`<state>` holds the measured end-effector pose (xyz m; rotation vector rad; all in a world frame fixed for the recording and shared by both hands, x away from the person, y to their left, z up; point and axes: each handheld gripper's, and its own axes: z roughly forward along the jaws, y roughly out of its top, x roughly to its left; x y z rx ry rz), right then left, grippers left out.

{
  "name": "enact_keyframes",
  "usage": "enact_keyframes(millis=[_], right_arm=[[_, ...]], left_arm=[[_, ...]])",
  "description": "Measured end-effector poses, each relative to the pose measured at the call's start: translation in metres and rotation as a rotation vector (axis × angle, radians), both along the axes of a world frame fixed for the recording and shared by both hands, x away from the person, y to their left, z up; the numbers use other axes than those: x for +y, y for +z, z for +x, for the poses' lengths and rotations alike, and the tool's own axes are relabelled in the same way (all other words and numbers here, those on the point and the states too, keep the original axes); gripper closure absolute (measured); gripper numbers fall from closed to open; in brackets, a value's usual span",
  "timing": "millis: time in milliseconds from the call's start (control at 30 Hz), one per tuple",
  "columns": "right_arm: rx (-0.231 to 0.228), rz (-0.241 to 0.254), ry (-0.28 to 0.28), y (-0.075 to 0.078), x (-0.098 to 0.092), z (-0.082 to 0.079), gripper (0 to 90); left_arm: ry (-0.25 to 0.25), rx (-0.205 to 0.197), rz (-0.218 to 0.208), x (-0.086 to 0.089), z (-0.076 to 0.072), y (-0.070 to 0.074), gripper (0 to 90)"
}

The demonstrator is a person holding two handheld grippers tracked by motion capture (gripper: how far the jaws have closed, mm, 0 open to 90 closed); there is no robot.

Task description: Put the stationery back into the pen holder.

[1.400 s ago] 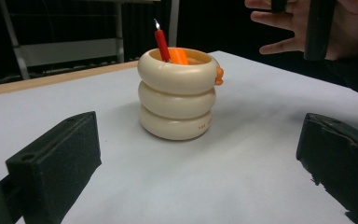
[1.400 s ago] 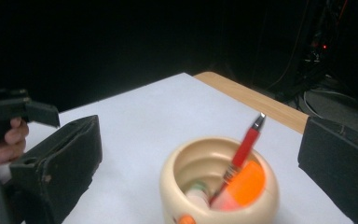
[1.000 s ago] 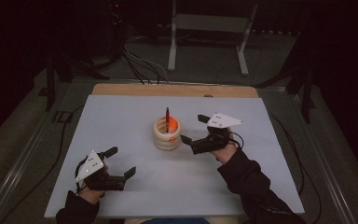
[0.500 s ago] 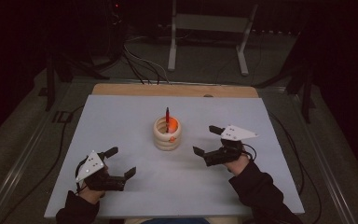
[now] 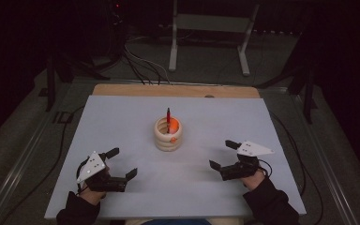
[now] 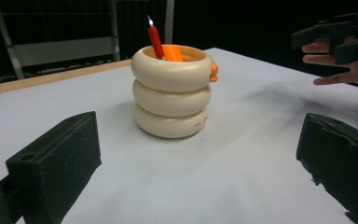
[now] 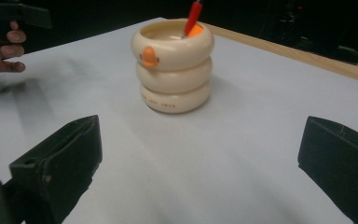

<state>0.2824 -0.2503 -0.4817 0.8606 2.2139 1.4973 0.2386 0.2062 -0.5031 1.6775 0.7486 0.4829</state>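
Observation:
A cream holder (image 5: pixel 168 134) shaped like three stacked rings stands at the middle of the table, with a small orange duck bill on its top ring. A red pen (image 5: pixel 168 117) and an orange item stick up out of the holder (image 6: pixel 170 91) (image 7: pixel 175 67). My left gripper (image 5: pixel 122 164) rests near the front left, open, nothing between its jaws. My right gripper (image 5: pixel 224 153) sits at the front right, open and empty, well apart from the holder. The red pen (image 6: pixel 155 40) (image 7: pixel 192 16) leans inside the rim.
The pale table sheet (image 5: pixel 122 122) has a wooden strip (image 5: pixel 173 90) along its far edge. A metal stand (image 5: pixel 211 28) and cables (image 5: pixel 140 65) lie on the dark floor behind. Each gripper view shows the other hand (image 6: pixel 331 56) (image 7: pixel 2 46) farther off.
My right gripper has pulled back from beside the holder toward the front right of the table, empty. The left gripper has stayed put.

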Motion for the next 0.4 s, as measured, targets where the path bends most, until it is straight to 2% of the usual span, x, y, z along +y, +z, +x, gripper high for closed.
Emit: enact_keyframes(millis=[300, 400], right_arm=[[0.032, -0.065, -0.033, -0.019, -0.026, -0.006, 0.0], [0.044, -0.061, -0.037, -0.022, -0.031, -0.007, 0.0]], left_arm=[[-0.003, 0.002, -0.001, 0.001, 0.001, -0.001, 0.2], [-0.003, 0.002, -0.002, 0.001, 0.001, -0.001, 0.2]])
